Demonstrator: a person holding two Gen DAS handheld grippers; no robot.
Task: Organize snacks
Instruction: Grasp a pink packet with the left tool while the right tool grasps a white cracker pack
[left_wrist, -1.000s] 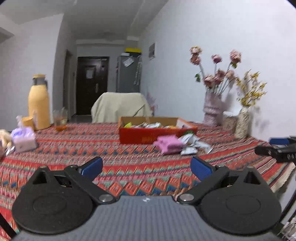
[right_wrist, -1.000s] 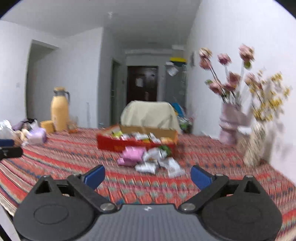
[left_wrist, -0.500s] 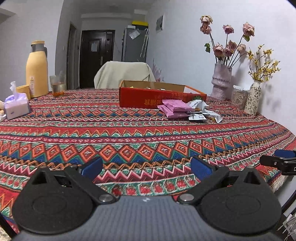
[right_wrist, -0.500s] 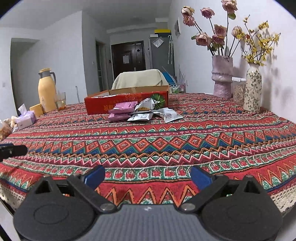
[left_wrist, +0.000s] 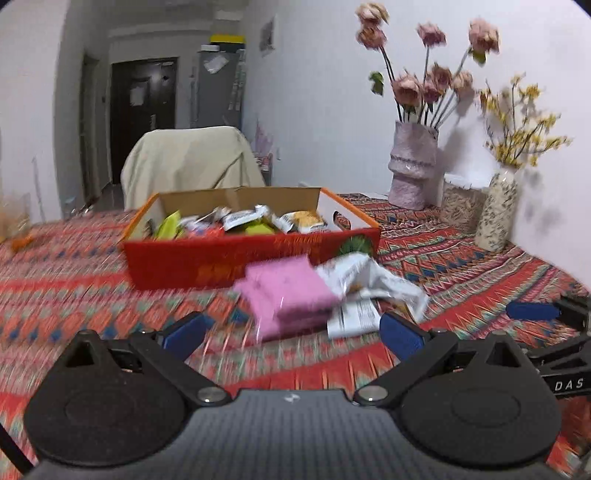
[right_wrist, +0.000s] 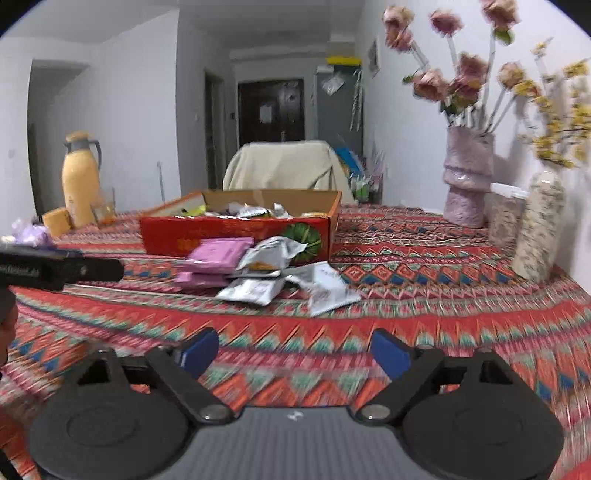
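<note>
A: Biggest thing first?
B: Wide table (right_wrist: 443, 295) under a red zigzag cloth, filling the whole bottom half of both views

A: Next?
B: Chair with a cream cover (right_wrist: 284, 166) behind the table's far edge. Then a red cardboard box (right_wrist: 221, 240), open on top, sitting in the middle of the cloth

A: Inside the box?
B: Lots of snack packets (left_wrist: 240, 221), yellow, white and shiny, all jumbled

A: And by the wall?
B: Pink vase (right_wrist: 467, 177) with pink flowers at the right. Spotted vase (right_wrist: 539, 229) with yellow flowers just beside it. Yellow jug (right_wrist: 79, 181) far off at the left

A: Now the grippers?
B: Left gripper (left_wrist: 291, 334) spread wide, holding nothing, low over the cloth and pointing at the loose snacks. Right gripper (right_wrist: 295, 349) squeezing inward just now, only cloth between its blue pads, well back from the pile

A: And the loose snacks?
B: Heaped on the cloth right in front of the red box. Two pink packets (right_wrist: 218, 253) stacked at the left of the heap, the top one leaning on the box. Silver packets (right_wrist: 255, 290) beside them, overlapping. One white packet (right_wrist: 328, 291) at the near right. All a bit blurry
</note>
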